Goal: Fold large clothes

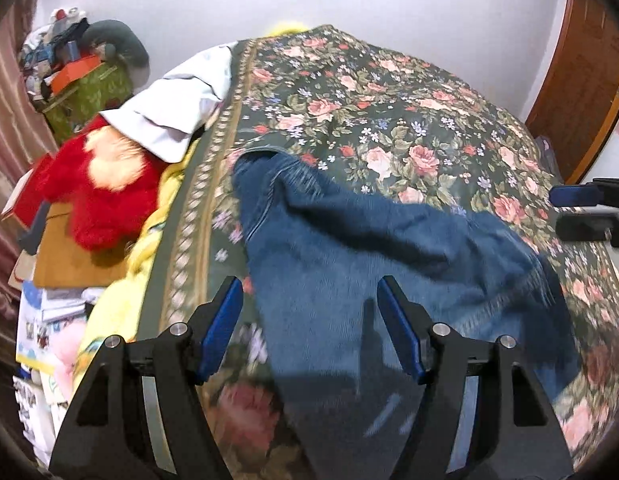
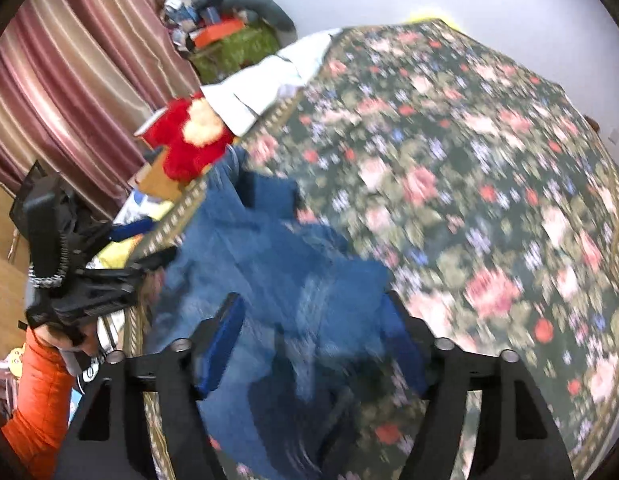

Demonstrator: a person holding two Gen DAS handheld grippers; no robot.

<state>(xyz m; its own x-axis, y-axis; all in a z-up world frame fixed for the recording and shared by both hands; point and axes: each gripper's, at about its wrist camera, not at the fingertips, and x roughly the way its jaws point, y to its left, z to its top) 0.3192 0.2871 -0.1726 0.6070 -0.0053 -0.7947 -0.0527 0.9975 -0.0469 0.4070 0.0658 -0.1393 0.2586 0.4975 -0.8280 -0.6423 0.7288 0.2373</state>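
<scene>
A pair of blue jeans [image 1: 349, 240] lies crumpled and partly folded on the floral bedspread [image 1: 389, 100], near its left border. My left gripper [image 1: 309, 292] hovers above the denim with its blue pads wide apart and nothing pressed between them. My right gripper [image 2: 311, 308] is open too, above the jeans [image 2: 269, 264], its view blurred. In the left wrist view the right gripper [image 1: 565, 210] pokes in from the right edge. In the right wrist view the left gripper [image 2: 149, 242] sits at the left, held by a hand in an orange sleeve [image 2: 37, 400].
A red plush toy [image 1: 101, 196] and a white folded cloth [image 1: 177, 108] lie at the bed's left edge. Beside them are a cardboard sheet [image 1: 69, 256], a green box [image 1: 89, 96] piled with clutter, and striped curtains [image 2: 69, 80]. A wooden door [image 1: 581, 80] stands far right.
</scene>
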